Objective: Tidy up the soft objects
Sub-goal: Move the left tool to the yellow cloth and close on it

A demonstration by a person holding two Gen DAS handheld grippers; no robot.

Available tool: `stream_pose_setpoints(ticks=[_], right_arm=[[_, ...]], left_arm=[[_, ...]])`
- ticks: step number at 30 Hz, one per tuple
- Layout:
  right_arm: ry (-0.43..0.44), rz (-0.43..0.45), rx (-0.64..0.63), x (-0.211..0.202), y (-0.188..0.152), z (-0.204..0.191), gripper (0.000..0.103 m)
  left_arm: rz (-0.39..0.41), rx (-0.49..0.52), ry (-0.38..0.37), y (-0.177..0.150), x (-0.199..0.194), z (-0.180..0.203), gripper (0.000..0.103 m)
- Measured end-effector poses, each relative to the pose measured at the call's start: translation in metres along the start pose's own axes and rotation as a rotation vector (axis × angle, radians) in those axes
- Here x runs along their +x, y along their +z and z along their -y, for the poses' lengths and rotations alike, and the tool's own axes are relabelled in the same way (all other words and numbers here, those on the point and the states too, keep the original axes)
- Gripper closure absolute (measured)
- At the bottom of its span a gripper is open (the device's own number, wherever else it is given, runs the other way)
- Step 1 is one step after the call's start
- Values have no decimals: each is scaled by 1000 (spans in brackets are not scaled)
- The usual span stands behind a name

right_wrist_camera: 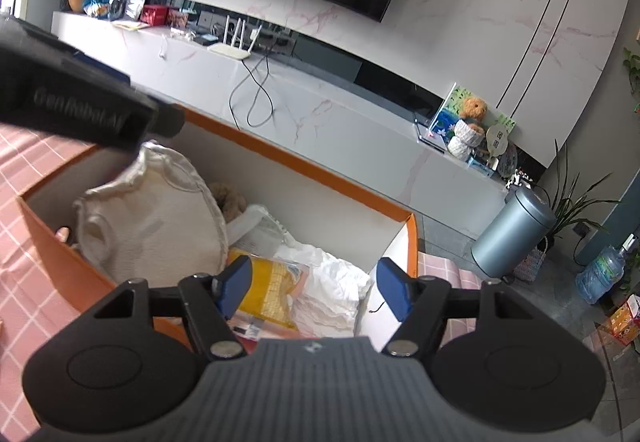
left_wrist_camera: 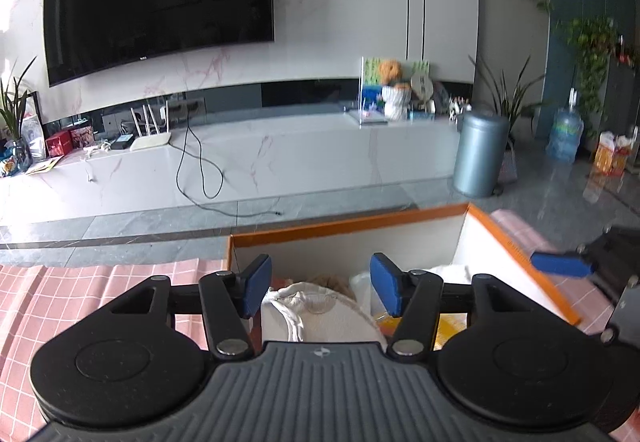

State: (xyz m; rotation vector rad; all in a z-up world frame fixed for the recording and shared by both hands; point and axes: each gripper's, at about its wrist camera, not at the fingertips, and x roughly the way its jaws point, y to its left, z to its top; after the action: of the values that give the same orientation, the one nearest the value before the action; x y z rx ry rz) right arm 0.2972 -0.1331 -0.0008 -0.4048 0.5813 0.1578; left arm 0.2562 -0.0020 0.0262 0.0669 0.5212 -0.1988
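Left gripper (left_wrist_camera: 320,288): we see its two blue pads spread apart over the near left part of the box, nothing pressed between them; the cream garment lies below the gap.
Right gripper (right_wrist_camera: 314,290): its pads stand apart too, empty, above the yellow packet and the white cloth.
Open box with orange rim and white walls (right_wrist_camera: 304,165): it sits on the pink checked tablecloth (left_wrist_camera: 80,290); we judge it the collecting place for the soft things.
Cream knitted sleeveless garment (right_wrist_camera: 160,217): slumped in the left half of the box, leaning on the near wall, probably as it fell.
Brown plush toy (right_wrist_camera: 230,199): one, half hidden behind the garment, toward the far wall.
Flat yellow packet (right_wrist_camera: 272,290): one, near the middle.
Crumpled white cloth (right_wrist_camera: 336,282): one heap, right of the packet.
Count: two grippers, one box, four soft items that we can tell apart.
Task state: in our judgement the items are already in the box.
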Motion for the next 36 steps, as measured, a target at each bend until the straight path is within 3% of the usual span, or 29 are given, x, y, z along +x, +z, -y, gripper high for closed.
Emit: stream_pose_setpoints(ticks=[12, 23, 29, 36], right_arm=[[60, 77, 88, -78, -31, -18, 32], [135, 8, 152, -109, -79, -58, 31], [151, -30, 164, -118, -102, -79, 31], [231, -41, 132, -130, -109, -101, 32]], left_arm=[[71, -43, -137, -28, -76, -1, 37], [-54, -101, -114, -95, -113, -21, 37], [-112, -226, -130, -123, -124, -49, 39], [-172, -282, -127, -155, -137, -68, 39]])
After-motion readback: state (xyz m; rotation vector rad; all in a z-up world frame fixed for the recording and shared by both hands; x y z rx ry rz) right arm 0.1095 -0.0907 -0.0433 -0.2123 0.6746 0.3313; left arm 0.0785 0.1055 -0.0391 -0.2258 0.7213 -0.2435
